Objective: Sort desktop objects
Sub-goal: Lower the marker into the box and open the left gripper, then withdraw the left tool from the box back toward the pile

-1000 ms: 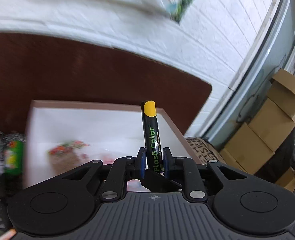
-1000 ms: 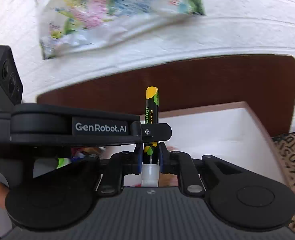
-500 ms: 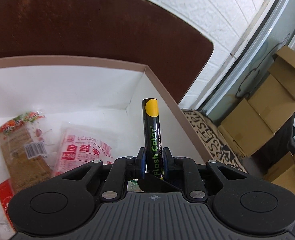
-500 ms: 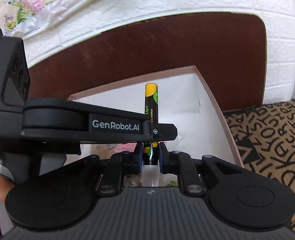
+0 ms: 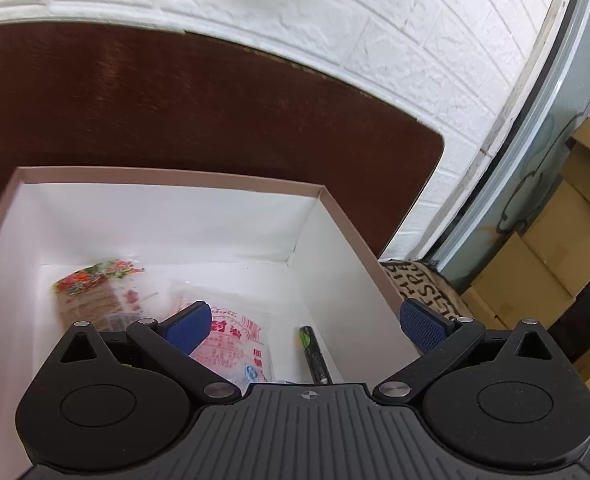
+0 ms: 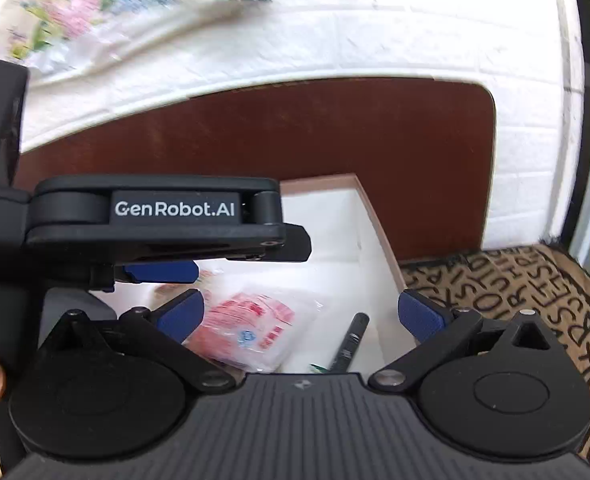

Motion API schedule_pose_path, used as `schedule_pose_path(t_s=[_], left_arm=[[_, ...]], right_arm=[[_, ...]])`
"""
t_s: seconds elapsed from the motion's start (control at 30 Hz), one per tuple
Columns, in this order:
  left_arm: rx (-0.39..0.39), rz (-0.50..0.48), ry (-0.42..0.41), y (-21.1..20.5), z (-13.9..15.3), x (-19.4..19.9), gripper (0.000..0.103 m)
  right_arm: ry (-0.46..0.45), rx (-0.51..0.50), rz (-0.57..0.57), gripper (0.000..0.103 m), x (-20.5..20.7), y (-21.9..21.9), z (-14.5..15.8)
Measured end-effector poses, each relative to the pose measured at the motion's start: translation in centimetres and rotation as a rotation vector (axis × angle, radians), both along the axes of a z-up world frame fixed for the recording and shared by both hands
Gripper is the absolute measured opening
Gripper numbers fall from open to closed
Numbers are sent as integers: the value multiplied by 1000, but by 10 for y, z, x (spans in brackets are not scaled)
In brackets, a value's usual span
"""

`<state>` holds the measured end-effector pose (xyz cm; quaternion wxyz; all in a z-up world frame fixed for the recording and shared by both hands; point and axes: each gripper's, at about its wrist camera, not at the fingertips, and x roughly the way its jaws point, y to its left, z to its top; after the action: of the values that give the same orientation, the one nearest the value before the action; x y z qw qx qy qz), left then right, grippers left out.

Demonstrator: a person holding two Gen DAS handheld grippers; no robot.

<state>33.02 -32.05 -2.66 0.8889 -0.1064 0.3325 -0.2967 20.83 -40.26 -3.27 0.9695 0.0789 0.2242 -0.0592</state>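
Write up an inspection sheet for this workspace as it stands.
Surface: dark brown table carrying a white box.
Job's things: black marker lying on the box floor; a second marker cannot be told apart.
Clutter: red-printed packet and orange snack packet in the box.
Grippers: left tool and right tool have just been opening; nothing between the pads.
Cables: nothing seen.
Surroundings: white brick wall, cardboard boxes, lettered mat.

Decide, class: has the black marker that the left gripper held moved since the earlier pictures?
Yes. The left gripper has just been opening; the marker has dropped from between the jaws to the box floor, near its right wall.
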Motion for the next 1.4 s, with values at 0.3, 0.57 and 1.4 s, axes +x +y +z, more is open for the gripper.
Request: schedule_pose_path(t_s=[0.3,0.57,1.4], left_arm=[[73,29,-71,28,21,-64,103],[181,66,-168,64,34,-132,103],[374,303,-287,240,27,-289,103]], right_arm=[[17,-87,47,103,-37,38,18],[49,-111,21,103,-71,77,31],[72,-45,171,103,-172,260,28]])
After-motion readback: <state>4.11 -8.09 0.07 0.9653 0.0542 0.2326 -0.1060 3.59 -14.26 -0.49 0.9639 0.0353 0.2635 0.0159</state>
